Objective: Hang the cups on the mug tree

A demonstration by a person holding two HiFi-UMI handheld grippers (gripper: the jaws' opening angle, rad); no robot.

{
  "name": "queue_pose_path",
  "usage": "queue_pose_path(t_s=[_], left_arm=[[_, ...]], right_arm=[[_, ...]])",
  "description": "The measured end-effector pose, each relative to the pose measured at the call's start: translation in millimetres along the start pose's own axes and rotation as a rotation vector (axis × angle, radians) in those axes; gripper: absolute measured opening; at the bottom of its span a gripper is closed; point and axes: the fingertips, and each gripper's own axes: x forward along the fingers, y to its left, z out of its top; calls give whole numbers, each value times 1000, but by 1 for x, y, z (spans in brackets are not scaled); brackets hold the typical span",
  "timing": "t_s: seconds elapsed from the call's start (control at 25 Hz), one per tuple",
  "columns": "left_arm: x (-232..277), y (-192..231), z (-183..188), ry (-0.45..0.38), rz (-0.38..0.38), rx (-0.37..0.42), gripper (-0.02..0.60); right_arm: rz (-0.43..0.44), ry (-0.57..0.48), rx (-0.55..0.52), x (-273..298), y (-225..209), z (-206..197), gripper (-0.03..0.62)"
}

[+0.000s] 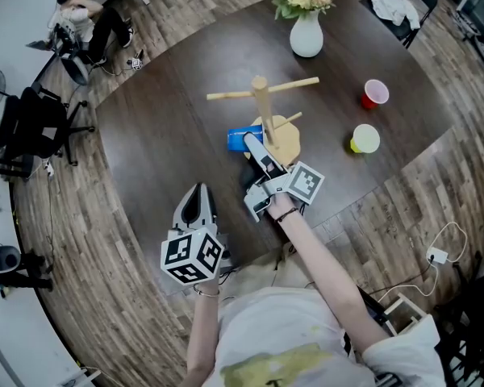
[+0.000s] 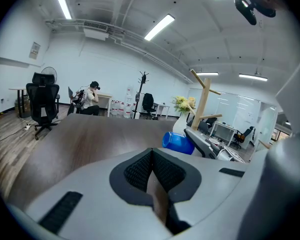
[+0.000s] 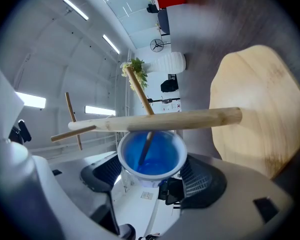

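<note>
Blue cup [image 3: 151,156] sat between the right gripper's [image 3: 150,173] spread jaws, pads apparently clear of it, mouth over a low peg [image 3: 146,145] of the tree [image 1: 262,103]; left gripper [image 2: 151,159] clamped empty; red cup [image 1: 375,93] and yellow cup [image 1: 365,139] stood unhung on the table [image 1: 169,151], so two judged left.

Wooden mug tree [image 1: 262,103], glossy plastic blue cup [image 3: 150,159]

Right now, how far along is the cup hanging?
Done: no cup hangs on its own yet. In hand: the blue cup sits over a mug tree peg, between the open jaws of the right gripper. Remaining: the red cup and yellow cup stand on the table.
</note>
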Motion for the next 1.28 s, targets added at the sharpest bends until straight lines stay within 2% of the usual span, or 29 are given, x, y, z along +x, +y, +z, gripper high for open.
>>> queue_pose_path(t_s=[0.16,0.48,0.68,0.84,0.88,1.04,1.28], left_arm=[[3,0,0,3,-10,2,15],[8,-5,-4,18,-41,5,15],[10,-7,-7,22,-58,5,15],[11,-8,-9,25,-65,18,15],[12,-9,-9,25,-68,22,15],[15,-16,-10,26,-88,27,15],[21,-30,-11,30,-127,38,15]], right_arm=[[-11,17,-2,0,-3,-7,370],[-42,61,3,-6,-9,-23,382],[-21,89,28,-11,-9,-30,380],[-7,135,-19,-14,-2,-36,376],[-3,143,-38,-15,1,-36,358],[24,160,-150,-20,14,-32,218],[8,201,-314,-30,28,-26,109]])
